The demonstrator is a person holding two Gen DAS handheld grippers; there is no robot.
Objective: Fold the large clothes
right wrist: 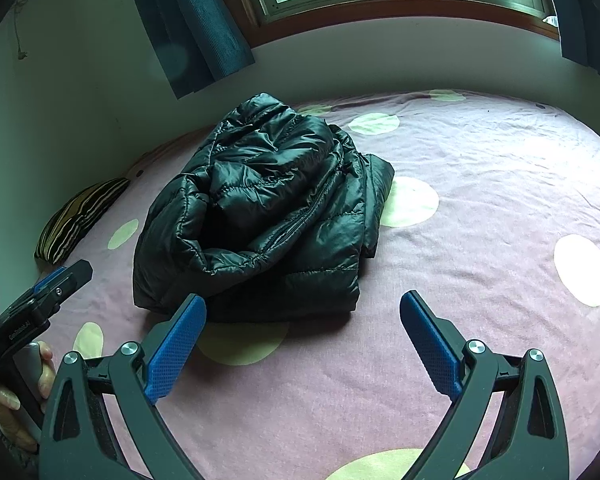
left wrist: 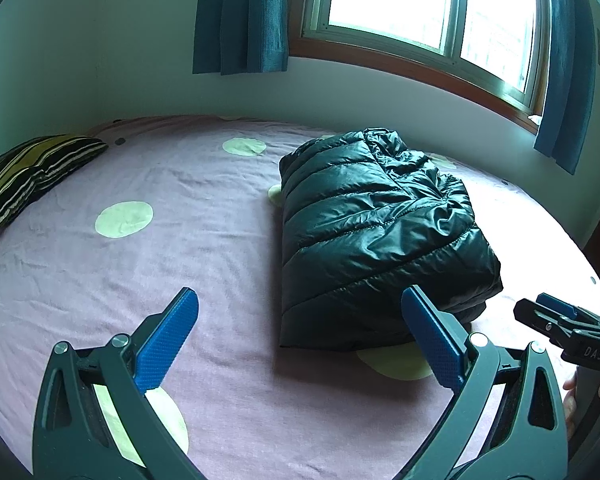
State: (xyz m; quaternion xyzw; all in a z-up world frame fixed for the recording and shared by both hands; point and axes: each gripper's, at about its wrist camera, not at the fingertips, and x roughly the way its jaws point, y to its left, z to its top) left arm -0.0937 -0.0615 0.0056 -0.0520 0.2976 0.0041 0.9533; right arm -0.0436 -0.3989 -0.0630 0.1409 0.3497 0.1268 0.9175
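1. My left gripper (left wrist: 300, 344) is spread wide with nothing between its blue pads; it hangs over the bed sheet (left wrist: 204, 264), just in front of the jacket's near edge.
2. My right gripper (right wrist: 302, 344) is spread wide too and holds nothing, hanging over the sheet at the jacket's near right corner.
3. The black puffer jacket (left wrist: 372, 232) lies folded into a thick bundle on the bed, about midway between the near edge and the wall under the window (left wrist: 420, 8).
4. From the right wrist view the bundle looks loose on top: a puffy layer bulges up and a zipper line runs diagonally across it.
5. The sheet is pink with pale green dots (left wrist: 124, 219); one dot sticks out from under the jacket's near edge.
6. A striped pillow (left wrist: 32, 176) lies at the far left corner of the bed, against the wall and well apart from the jacket.
7. Teal curtains (left wrist: 240, 16) hang on both sides of the window.
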